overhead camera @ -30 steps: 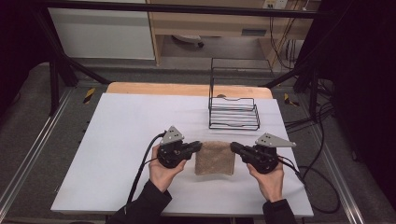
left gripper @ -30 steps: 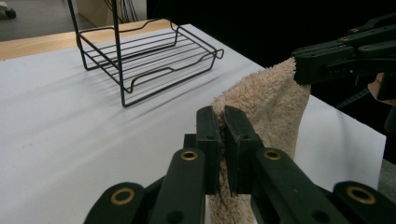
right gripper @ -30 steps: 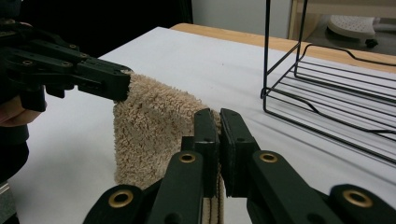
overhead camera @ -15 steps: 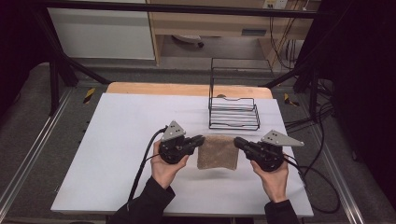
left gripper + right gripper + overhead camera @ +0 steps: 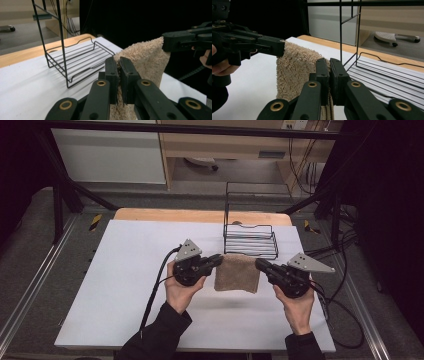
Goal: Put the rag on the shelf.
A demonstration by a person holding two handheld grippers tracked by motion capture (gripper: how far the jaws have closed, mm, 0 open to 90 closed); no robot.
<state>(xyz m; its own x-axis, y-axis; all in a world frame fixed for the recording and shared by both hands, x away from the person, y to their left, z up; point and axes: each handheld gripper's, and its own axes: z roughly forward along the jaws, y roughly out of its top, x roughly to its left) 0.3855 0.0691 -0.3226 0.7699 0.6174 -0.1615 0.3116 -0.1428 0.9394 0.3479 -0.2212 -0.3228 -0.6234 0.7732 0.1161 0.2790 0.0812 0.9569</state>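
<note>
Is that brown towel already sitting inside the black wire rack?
No: the towel hangs between the left gripper and the right gripper, in front of the wire rack, not in it.

The white table [image 5: 125,285] is evenly and brightly lit from above, while the right edge and upper left of the high view sink into near black. Soft, faint shadows lie under the towel [image 5: 237,274] and the wire rack [image 5: 250,240]. No glare shows on the sheet. The high view is slightly soft overall. In both gripper views the black arms along the bottom edge are blurred, and the floor behind is out of focus
</note>
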